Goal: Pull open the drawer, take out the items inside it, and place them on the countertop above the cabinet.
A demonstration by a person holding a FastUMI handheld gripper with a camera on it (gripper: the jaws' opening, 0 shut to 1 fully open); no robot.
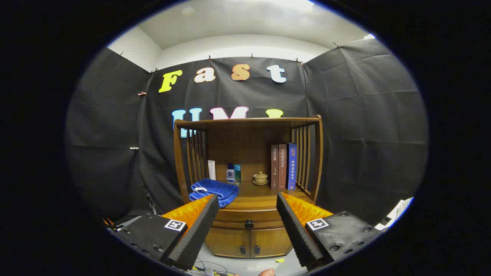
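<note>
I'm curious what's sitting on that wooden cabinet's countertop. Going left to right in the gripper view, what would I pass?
Blue towel → white tube → blue-capped bottle → teal bottle → lidded cup → three books. The gripper is open, its fingers apart short of the shut drawer.

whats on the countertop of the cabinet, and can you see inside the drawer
On the countertop: a folded blue towel, two small bottles, a lidded cup and three upright books. The drawer is shut, so its contents are hidden. The gripper is open, short of the knob.
</note>
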